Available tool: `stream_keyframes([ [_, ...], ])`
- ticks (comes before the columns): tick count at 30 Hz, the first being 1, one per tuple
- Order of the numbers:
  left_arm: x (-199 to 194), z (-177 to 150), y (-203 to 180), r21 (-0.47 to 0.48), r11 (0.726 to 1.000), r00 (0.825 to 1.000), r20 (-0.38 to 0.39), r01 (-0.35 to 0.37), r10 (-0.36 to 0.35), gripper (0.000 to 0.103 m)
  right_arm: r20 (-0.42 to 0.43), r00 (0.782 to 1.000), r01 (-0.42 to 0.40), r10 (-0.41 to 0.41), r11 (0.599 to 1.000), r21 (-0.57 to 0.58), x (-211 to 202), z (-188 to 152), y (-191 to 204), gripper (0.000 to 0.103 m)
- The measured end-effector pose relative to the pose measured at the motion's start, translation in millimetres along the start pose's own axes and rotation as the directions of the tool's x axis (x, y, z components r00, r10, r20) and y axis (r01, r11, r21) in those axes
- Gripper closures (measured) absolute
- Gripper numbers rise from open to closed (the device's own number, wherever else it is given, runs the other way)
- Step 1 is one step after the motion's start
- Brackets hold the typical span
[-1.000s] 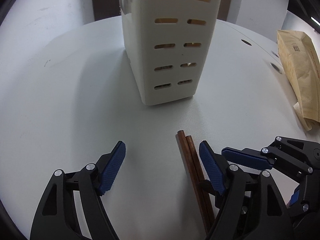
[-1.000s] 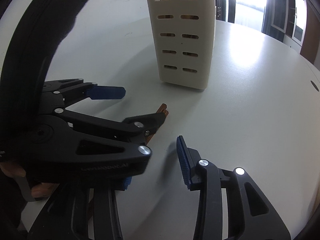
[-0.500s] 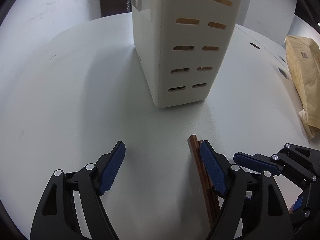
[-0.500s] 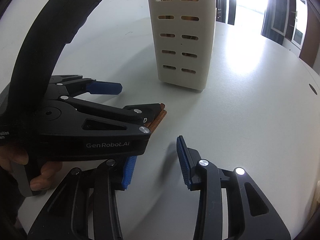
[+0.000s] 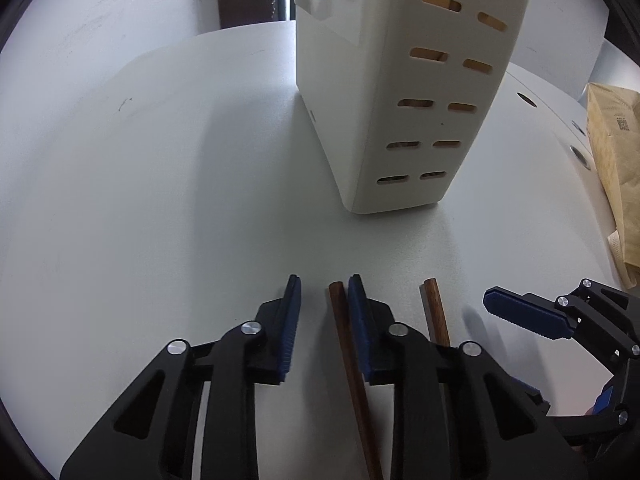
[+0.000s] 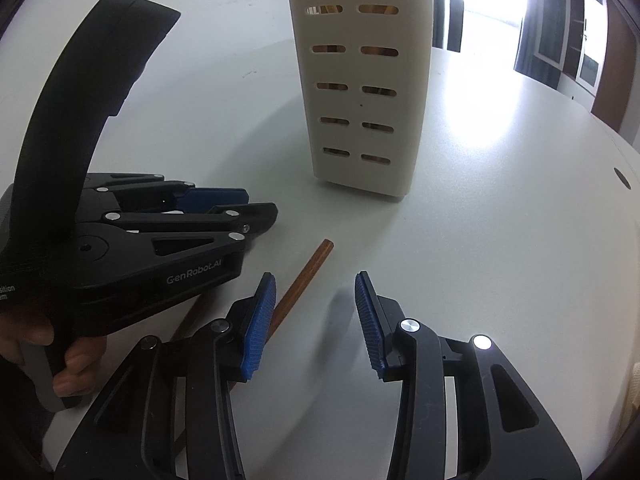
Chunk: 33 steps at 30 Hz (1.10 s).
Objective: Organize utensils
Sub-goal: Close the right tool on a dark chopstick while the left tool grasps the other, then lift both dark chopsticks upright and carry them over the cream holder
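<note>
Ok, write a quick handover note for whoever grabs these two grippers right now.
Left gripper: fingers narrowed around the first chopstick but not clamped; it lies flat on the table.
Right gripper: open, holding nothing.
Second chopstick: on the table just right of the left gripper, apart from the first.
Holder: upright ahead, wooden pieces showing through its slots.
Done: neither chopstick lifted.
Left: grip each chopstick and drop both into the holder.
</note>
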<state>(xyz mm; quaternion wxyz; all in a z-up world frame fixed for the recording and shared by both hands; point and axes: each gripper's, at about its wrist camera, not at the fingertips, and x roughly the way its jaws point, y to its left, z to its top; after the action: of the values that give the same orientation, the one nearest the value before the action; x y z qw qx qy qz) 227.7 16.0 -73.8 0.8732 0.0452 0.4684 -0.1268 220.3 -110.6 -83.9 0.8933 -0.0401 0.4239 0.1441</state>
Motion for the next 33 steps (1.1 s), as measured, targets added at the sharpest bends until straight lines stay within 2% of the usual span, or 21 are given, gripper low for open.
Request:
stream_keyframes([
  [2, -1, -5, 3, 0.001, 1.000, 1.000, 0.001, -0.010, 0.010, 0.090, -0.034, 0.999, 0.020, -0.021, 1.000, -0.018, 9, 2, 2, 0.061],
  [3, -1, -4, 3, 0.003, 1.000, 1.000, 0.001, -0.013, 0.013, 0.093, -0.024, 0.999, 0.046, -0.047, 0.998, -0.037, 11, 3, 4, 0.061],
  [4, 0, -4, 5, 0.003, 1.000, 1.000, -0.001, -0.007, 0.007, 0.093, -0.022, 0.997, 0.068, -0.069, 0.996, -0.051, 12, 3, 4, 0.061],
  [7, 0, -4, 5, -0.010, 1.000, 1.000, -0.005, 0.005, -0.005, 0.095, -0.033, 0.997, 0.062, -0.065, 0.996, -0.068, 14, 8, 5, 0.062],
  [9, -1, -8, 7, -0.012, 1.000, 1.000, 0.002, 0.009, -0.009, 0.095, -0.024, 0.998, 0.054, -0.056, 0.996, -0.068, 14, 8, 4, 0.085],
  [10, -3, -11, 6, -0.006, 1.000, 1.000, 0.008, 0.009, -0.009, 0.095, -0.025, 0.998, 0.049, -0.050, 0.997, -0.059, 13, 8, 2, 0.086],
  [12, -7, -13, 4, 0.003, 1.000, 0.999, 0.025, 0.020, -0.020, 0.095, -0.026, 1.000, 0.016, -0.017, 0.999, -0.035, 12, 8, -4, 0.095],
  [16, -25, -13, -1, 0.016, 0.999, 0.996, 0.075, 0.040, -0.041, 0.095, 0.020, 0.999, -0.036, 0.035, 0.999, 0.014, 6, 13, -24, 0.095],
  [19, -45, -12, -4, 0.017, 0.998, 0.990, 0.129, 0.056, -0.058, 0.095, 0.095, 0.993, -0.074, 0.070, 0.997, 0.038, -15, 17, -33, 0.096],
  [22, -68, -13, -6, 0.007, 0.997, 0.977, 0.198, 0.076, -0.076, 0.095, 0.187, 0.976, -0.130, 0.115, 0.989, 0.071, -43, 16, -44, 0.096],
  [24, -82, -12, -4, 0.002, 0.996, 0.968, 0.236, 0.086, -0.084, 0.095, 0.270, 0.948, -0.195, 0.169, 0.978, 0.071, -67, 12, -51, 0.096],
  [27, -104, -18, -2, -0.005, 0.995, 0.956, 0.278, 0.102, -0.097, 0.095, 0.387, 0.904, -0.224, 0.182, 0.972, 0.067, -102, 8, -53, 0.096],
  [33, -145, -18, -8, 0.008, 0.988, 0.927, 0.343, 0.155, -0.148, 0.095, 0.520, 0.834, -0.252, 0.183, 0.966, 0.064, -156, 5, -55, 0.096],
])
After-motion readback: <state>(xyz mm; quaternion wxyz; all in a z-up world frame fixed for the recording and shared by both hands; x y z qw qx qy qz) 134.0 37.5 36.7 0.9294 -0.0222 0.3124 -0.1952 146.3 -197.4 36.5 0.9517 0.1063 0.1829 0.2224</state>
